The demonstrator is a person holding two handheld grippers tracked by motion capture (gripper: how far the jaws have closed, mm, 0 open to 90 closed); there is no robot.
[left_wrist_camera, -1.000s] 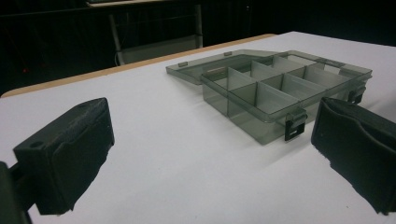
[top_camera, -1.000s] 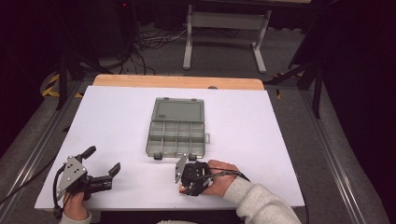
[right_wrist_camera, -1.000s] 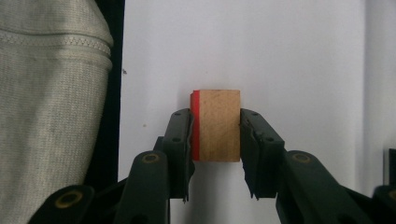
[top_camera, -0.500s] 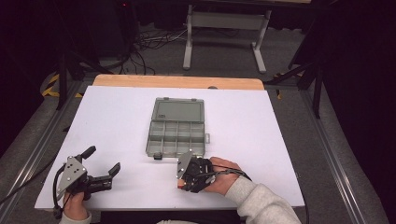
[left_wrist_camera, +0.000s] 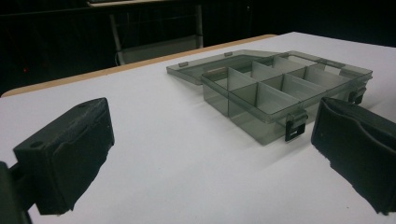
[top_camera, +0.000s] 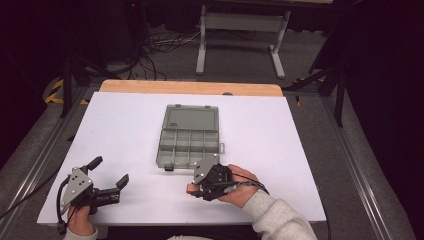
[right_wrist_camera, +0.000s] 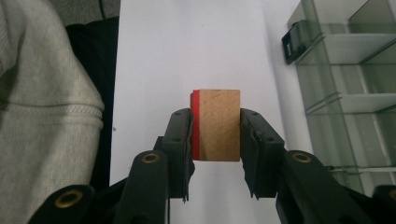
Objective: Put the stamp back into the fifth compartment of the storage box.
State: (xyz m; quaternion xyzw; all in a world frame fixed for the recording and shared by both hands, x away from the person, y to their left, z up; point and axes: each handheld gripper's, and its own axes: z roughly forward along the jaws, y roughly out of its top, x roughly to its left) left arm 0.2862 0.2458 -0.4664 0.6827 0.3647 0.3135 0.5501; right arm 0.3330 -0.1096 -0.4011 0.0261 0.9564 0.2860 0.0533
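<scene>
A grey see-through compartment box (top_camera: 190, 135) lies open at the table's middle, lid folded back, its cells bare. My right gripper (top_camera: 195, 189) rests just in front of the box's near edge, shut on a small wooden block (top_camera: 191, 188) with one red face. Seen along the right gripper (right_wrist_camera: 215, 116), the block (right_wrist_camera: 217, 135) sits squarely between both pads, with the box (right_wrist_camera: 355, 70) to its right. My left gripper (top_camera: 109, 171) is at the near left of the table, open and holding nothing. From the left gripper (left_wrist_camera: 215, 154), the box (left_wrist_camera: 280, 88) lies ahead to the right.
A white sheet (top_camera: 125, 130) covers the table, and a wooden strip (top_camera: 190, 88) shows at its far edge. A grey sleeve (right_wrist_camera: 42, 116) fills the left of the right gripper view. Metal frame legs (top_camera: 240, 30) and cables lie on the floor beyond the table.
The right gripper with the block has shifted slightly right and toward the box's front edge. The left gripper has stayed still.
</scene>
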